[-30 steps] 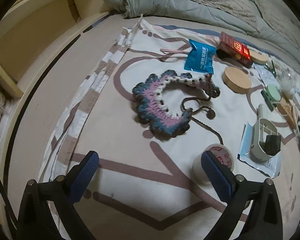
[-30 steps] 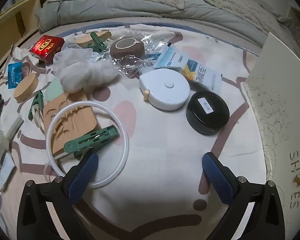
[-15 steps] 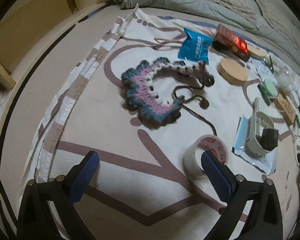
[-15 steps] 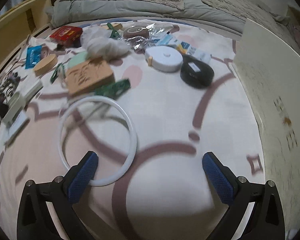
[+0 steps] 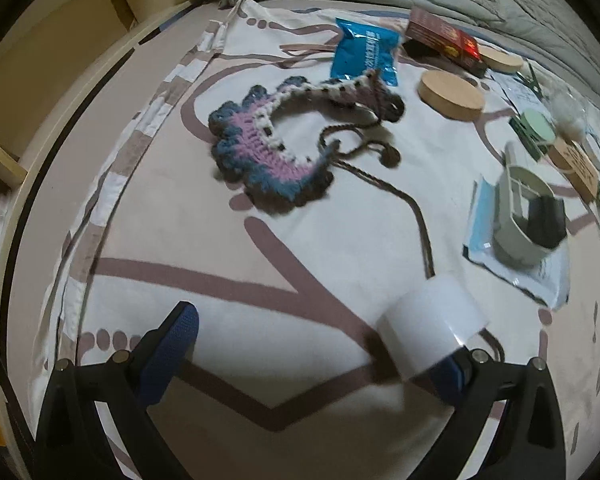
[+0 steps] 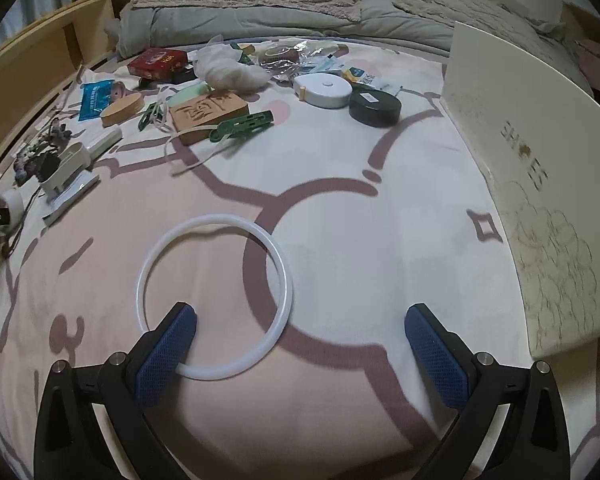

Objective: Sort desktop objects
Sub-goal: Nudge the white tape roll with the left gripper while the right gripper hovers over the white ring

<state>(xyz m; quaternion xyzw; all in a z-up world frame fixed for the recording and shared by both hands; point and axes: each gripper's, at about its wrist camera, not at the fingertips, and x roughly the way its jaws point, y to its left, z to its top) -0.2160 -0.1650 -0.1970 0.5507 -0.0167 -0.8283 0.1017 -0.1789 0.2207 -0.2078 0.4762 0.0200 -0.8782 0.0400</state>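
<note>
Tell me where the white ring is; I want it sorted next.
In the right wrist view the white ring lies flat on the patterned sheet, low and left of centre, its near rim against the right gripper's left finger.

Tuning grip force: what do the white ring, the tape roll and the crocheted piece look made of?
White ring: thin, smooth, matte, probably plastic or silicone; stiffness unclear. Tape roll: glossy translucent white band, likely plastic packing tape. Crocheted piece: soft yarn, visible looped stitches in blue, pink and cream.
</note>
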